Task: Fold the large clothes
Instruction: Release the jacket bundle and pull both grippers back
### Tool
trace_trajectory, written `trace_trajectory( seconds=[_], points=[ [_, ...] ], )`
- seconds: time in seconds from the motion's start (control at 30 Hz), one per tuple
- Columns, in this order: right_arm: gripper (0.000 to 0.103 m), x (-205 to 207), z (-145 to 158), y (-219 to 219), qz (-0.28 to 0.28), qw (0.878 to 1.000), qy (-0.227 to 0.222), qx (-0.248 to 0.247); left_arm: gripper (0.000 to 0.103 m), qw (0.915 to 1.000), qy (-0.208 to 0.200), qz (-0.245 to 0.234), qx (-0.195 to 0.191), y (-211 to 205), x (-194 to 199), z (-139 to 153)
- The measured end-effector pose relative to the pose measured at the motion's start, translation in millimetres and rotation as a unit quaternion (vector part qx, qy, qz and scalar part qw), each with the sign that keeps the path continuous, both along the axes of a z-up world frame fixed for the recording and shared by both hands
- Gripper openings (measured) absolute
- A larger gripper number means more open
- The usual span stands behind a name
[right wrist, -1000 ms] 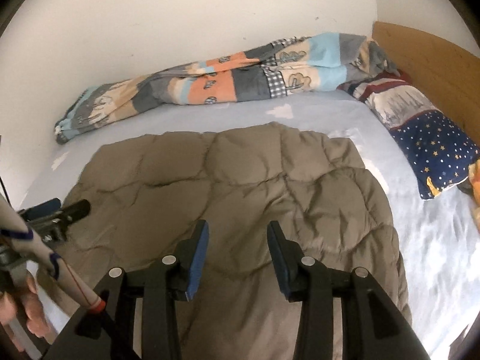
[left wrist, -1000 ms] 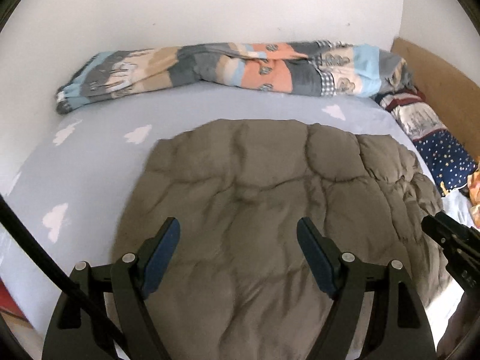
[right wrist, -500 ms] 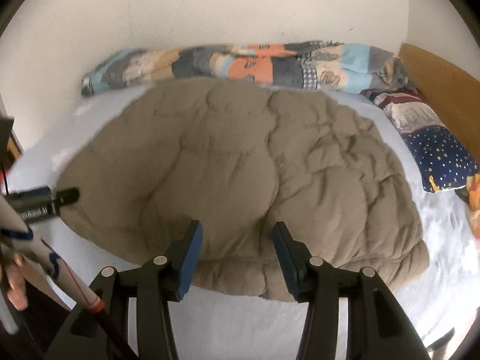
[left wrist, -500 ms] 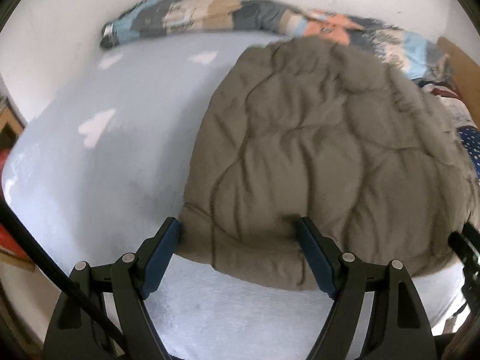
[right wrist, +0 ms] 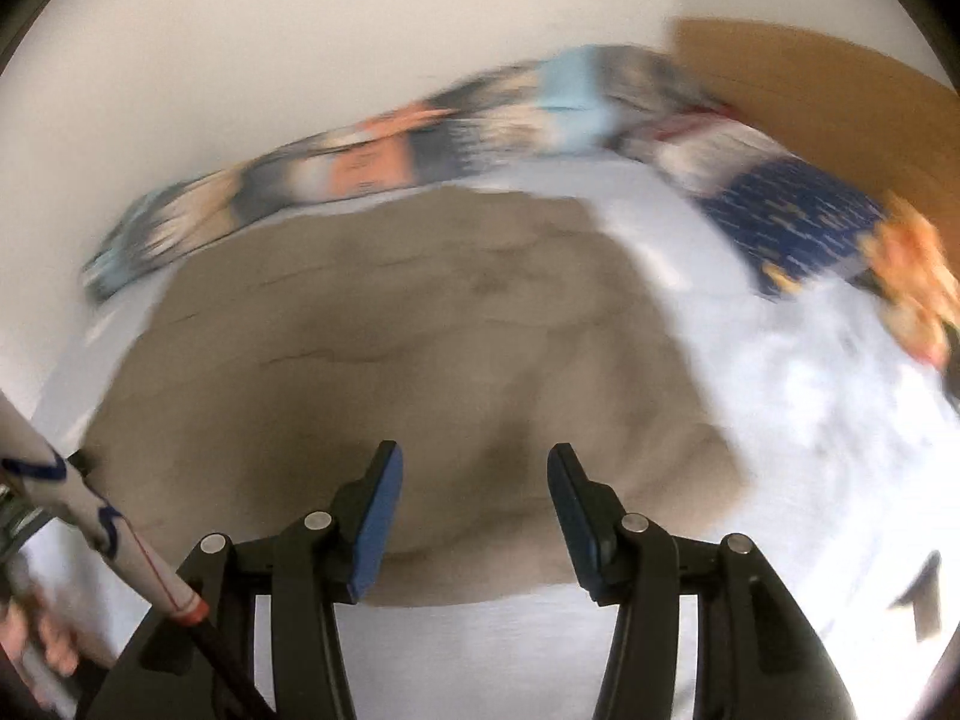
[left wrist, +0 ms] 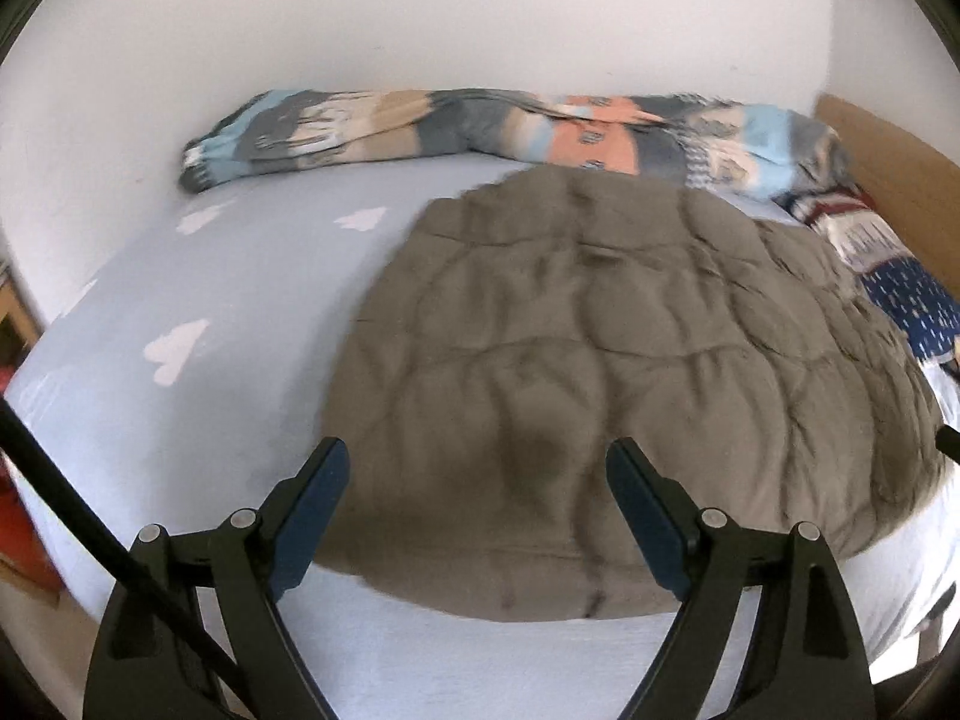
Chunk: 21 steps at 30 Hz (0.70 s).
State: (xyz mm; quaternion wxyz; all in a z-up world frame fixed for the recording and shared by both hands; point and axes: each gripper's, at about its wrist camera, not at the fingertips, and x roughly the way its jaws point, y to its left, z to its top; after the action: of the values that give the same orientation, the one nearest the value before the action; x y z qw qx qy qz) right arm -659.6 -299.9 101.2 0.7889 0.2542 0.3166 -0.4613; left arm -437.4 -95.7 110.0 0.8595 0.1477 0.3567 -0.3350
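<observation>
1. My left gripper (left wrist: 477,510) has its jaws opening wide, nothing clamped; the quilted brown garment (left wrist: 600,372) shows between them.
2. That garment lies spread flat on the pale cloud-print sheet (left wrist: 198,300), its near hem under both grippers.
3. My right gripper (right wrist: 474,504) stands half open over the same hem, pads gripping nothing.

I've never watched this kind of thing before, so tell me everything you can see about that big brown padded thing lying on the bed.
The brown quilted garment looks like soft, puffy padded fabric, stitched into pillowy panels with creases. It lies spread flat on the pale blue cloud-print sheet, its far edge close to the striped blanket by the wall, its right side reaching toward the starry pillow. Its near rounded edge sits just ahead of both open grippers; neither holds it.
</observation>
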Motion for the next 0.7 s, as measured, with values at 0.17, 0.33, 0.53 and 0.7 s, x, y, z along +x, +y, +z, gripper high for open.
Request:
trace_trajectory(
  seconds=[0.17,0.33,0.53,0.7],
  points=[
    [0.055,-25.5,-25.5,-24.8,-0.048,0.997,-0.006,0.067,0.088,0.9989,0.025,-0.01,0.038,-26.4,-0.1,-21.7],
    [0.059,-29.1,-36.5,-29.6,-0.06,0.994,-0.017,0.094,0.088,0.9988,0.029,-0.006,0.039,-31.6,0.2,-28.2],
    [0.06,-20.4,-9.4,-14.0,-0.05,0.998,-0.017,0.031,0.088,0.9999,-0.001,-0.011,0.01,-9.8,-11.4,-4.1],
    [0.06,8.6,23.2,32.1,0.015,0.998,-0.02,-0.055,0.088,0.999,-0.033,-0.011,-0.028,16.6,-33.7,23.4]
  ],
)
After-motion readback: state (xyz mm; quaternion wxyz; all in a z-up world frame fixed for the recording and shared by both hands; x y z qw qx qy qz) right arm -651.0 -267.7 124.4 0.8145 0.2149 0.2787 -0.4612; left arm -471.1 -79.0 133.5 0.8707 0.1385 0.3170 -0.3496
